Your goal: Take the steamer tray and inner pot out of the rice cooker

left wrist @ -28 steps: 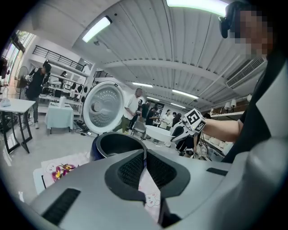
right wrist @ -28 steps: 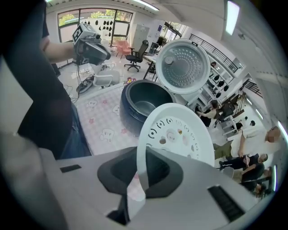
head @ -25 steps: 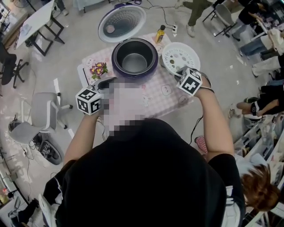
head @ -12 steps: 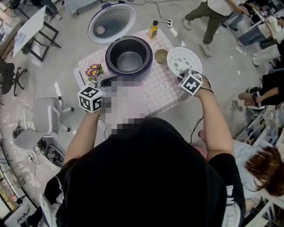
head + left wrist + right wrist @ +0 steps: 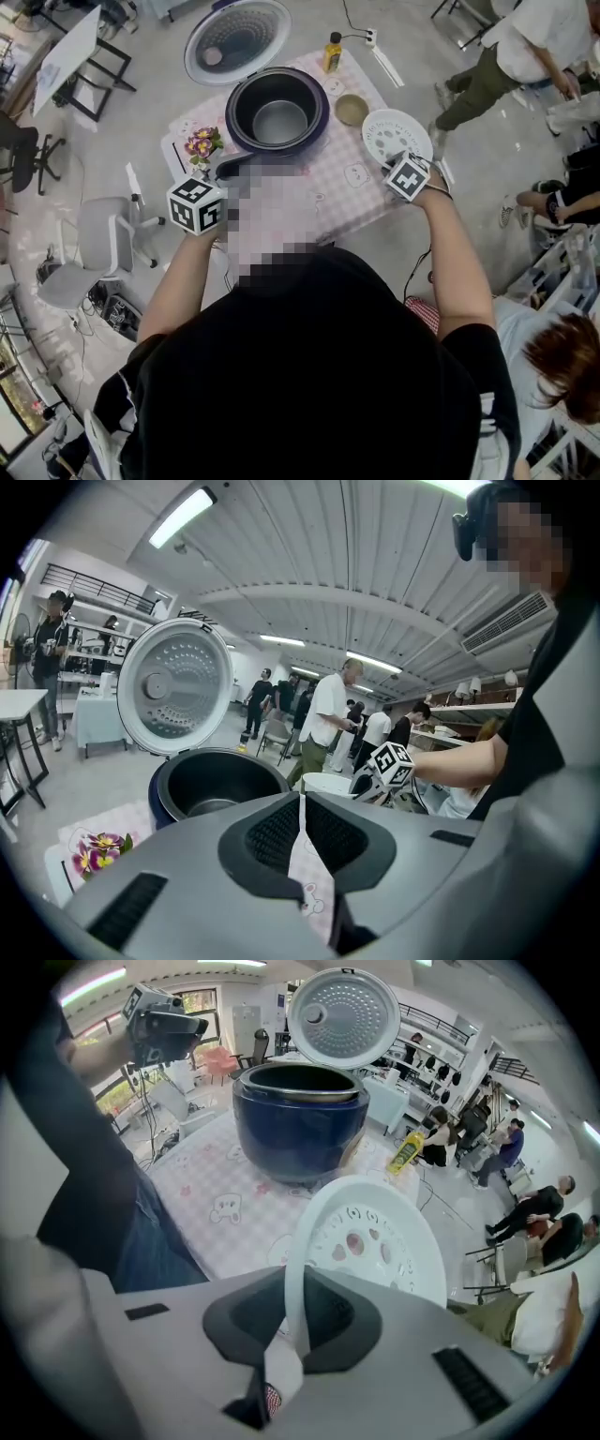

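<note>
White perforated tray [image 5: 375, 1241] out of cooker [image 5: 277, 111], over right edge of surface [image 5: 347, 192], tilted, near rim clamped in right hand-held gripper [image 5: 293, 1312]. Cannot tell if far rim touches cloth. Inside cooker: pot [image 5: 279, 122], empty, seated. Round lid [image 5: 238, 39] open behind cooker. Left hand-held gripper [image 5: 302, 841] closed on nothing, low before cooker's left front, apart from it. Small bowl [image 5: 352, 109] between cooker and tray. Yellow bottle [image 5: 333, 52] at far edge. Flowers [image 5: 202, 145] left of cooker. People and chairs on floor around.
</note>
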`<state>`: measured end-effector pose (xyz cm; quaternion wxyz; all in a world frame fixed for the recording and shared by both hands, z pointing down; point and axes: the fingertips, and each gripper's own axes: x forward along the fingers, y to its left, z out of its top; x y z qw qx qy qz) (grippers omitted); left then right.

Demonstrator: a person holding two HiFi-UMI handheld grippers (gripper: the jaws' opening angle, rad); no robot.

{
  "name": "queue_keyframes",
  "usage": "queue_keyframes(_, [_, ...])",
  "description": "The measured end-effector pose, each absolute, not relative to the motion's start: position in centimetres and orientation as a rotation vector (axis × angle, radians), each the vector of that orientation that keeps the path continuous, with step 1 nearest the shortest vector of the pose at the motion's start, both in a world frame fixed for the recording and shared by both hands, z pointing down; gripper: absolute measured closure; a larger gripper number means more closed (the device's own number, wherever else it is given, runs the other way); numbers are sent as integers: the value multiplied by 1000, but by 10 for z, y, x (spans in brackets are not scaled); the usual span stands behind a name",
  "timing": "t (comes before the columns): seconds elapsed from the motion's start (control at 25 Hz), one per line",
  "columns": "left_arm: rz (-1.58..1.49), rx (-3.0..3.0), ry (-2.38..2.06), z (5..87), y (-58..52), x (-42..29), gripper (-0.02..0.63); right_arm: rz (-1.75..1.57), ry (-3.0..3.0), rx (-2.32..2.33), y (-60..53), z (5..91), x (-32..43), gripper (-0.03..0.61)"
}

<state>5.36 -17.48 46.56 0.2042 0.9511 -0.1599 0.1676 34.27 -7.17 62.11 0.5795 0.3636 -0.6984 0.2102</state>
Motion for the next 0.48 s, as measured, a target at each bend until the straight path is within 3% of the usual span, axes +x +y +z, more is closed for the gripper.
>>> queue_keyframes(0.48, [507,2650,-431,469,-176,65,575,607,-1639,807,-59,678,345,543])
